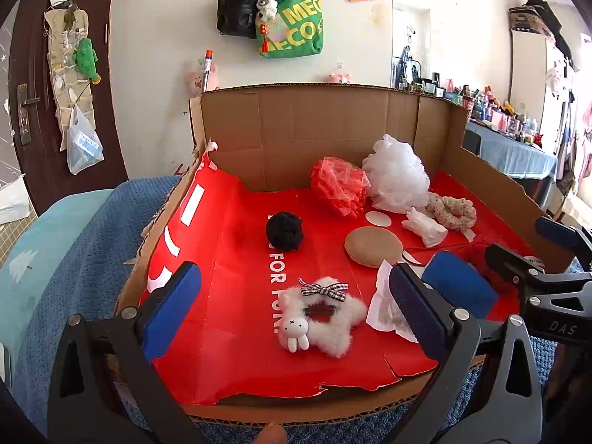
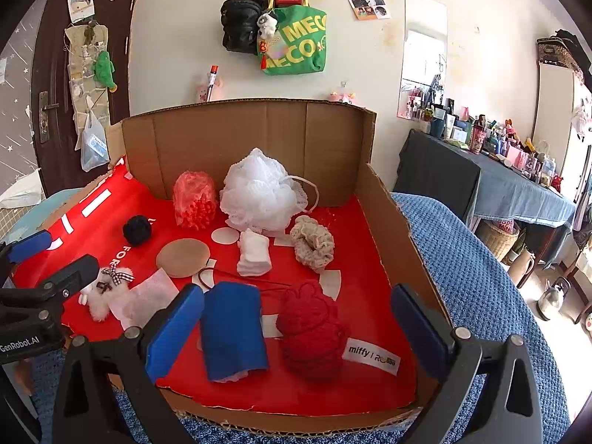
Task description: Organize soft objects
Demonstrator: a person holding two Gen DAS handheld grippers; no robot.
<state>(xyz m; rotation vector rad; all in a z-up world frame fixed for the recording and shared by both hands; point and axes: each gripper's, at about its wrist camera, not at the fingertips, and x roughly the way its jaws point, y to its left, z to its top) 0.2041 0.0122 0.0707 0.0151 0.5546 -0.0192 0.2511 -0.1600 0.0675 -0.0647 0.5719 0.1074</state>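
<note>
left gripper [image 1: 294, 309]: spread wide, empty, level over the cardboard tray's [image 1: 333, 118] near edge, framing the fluffy white star hair clip [image 1: 333, 316]. right gripper [image 2: 296, 323]: spread wide, empty, framing the blue cloth roll [image 2: 233, 329] and red knitted piece [image 2: 310, 327] on the red liner [image 2: 355, 259].

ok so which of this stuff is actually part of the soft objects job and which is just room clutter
Part of the job:
- cardboard tray
- white mesh pouf
- red knit item
- blue cloth
- fluffy star clip
- black pom-pom
- beige scrunchie

Just lying about:
- green tote
- black backpack
- cluttered side table
</note>
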